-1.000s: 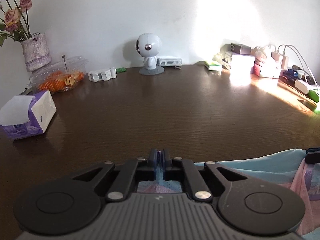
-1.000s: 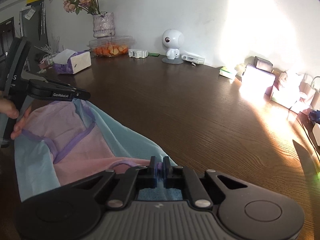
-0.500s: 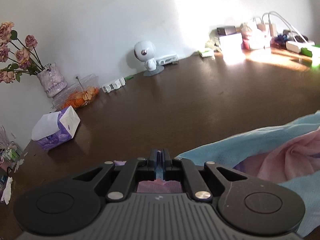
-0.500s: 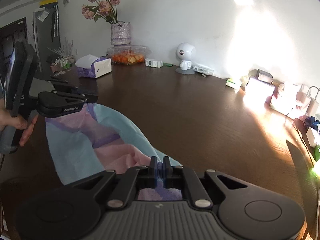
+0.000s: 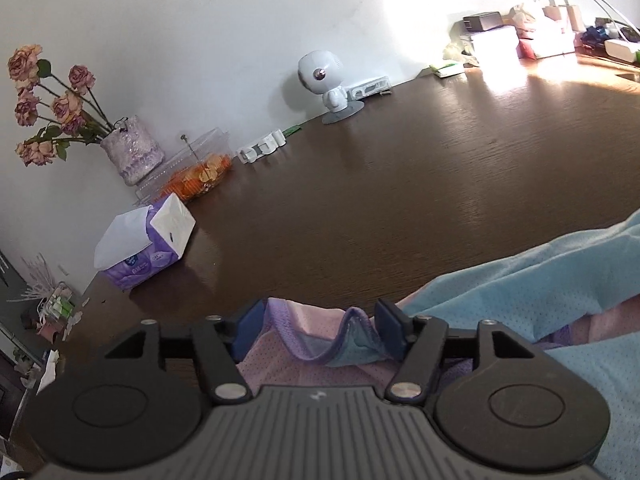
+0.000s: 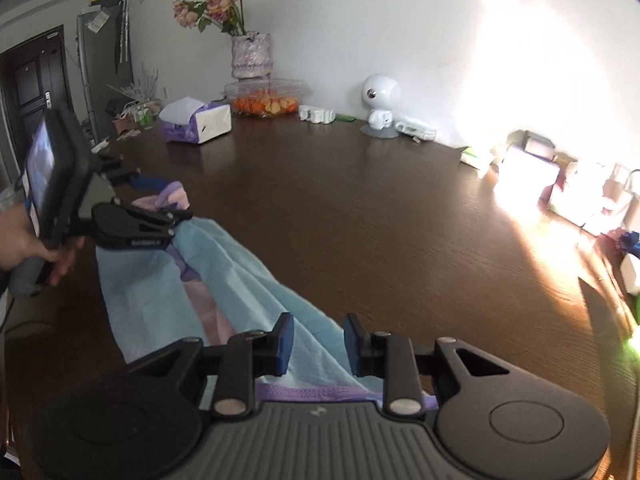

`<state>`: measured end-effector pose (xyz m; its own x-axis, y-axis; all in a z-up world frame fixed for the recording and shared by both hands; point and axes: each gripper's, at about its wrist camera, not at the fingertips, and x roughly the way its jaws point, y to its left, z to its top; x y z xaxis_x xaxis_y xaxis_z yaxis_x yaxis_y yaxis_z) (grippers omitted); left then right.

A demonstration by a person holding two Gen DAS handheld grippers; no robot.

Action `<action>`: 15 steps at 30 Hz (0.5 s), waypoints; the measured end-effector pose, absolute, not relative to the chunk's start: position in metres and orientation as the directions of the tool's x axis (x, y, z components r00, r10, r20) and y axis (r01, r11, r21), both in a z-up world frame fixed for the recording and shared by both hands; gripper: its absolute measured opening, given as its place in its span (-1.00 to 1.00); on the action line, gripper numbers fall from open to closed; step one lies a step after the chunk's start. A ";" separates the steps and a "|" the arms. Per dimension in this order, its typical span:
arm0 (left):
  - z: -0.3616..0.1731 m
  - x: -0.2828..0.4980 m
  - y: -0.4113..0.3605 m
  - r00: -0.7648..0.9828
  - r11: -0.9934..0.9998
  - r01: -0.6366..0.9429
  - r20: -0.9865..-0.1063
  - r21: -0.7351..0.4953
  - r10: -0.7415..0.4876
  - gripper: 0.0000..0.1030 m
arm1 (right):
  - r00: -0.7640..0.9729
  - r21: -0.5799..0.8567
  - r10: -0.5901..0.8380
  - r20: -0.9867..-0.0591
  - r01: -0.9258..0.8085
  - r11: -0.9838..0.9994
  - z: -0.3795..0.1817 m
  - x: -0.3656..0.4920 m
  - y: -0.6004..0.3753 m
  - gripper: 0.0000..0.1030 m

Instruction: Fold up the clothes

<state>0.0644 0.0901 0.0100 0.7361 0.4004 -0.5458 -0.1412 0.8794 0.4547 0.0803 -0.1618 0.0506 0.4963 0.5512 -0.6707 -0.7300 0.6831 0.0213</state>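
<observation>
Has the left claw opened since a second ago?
Yes. The left claw, then shut on the light blue and pink mesh garment, now stands open, the purple hem lying loose between its fingers above the dark wooden table.

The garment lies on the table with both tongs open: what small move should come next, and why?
Probably back both tongs off. The left tongs and right tongs stand open, gripping nothing, while the garment lies bunched in a long roll on the table. It still needs another fold, so a fresh grip comes next.

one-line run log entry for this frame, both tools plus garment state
left tool: open, purple hem slack between fingers | right tool: open, over blue fabric | garment: lying bunched on table | fold: not finished
</observation>
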 end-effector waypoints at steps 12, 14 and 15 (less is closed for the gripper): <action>0.023 0.101 0.161 0.654 0.930 -0.353 -0.685 0.098 0.321 -0.48 | 0.478 -0.019 0.512 -0.713 -0.744 0.668 0.034 0.059 -0.154 -0.90; 0.022 0.101 0.166 0.649 0.926 -0.369 -0.691 0.080 0.318 -0.75 | 0.478 -0.011 0.515 -0.711 -0.741 0.672 0.034 0.058 -0.156 -0.90; 0.022 0.101 0.166 0.653 0.929 -0.363 -0.690 0.076 0.312 -0.80 | 0.477 -0.007 0.517 -0.711 -0.740 0.673 0.034 0.059 -0.156 -0.90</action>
<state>0.1006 0.1660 0.0221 0.6531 0.3120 -0.6901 -0.3630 0.9287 0.0763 0.0591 -0.1558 0.0340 0.4769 0.5169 -0.7109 -0.7400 0.6726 -0.0074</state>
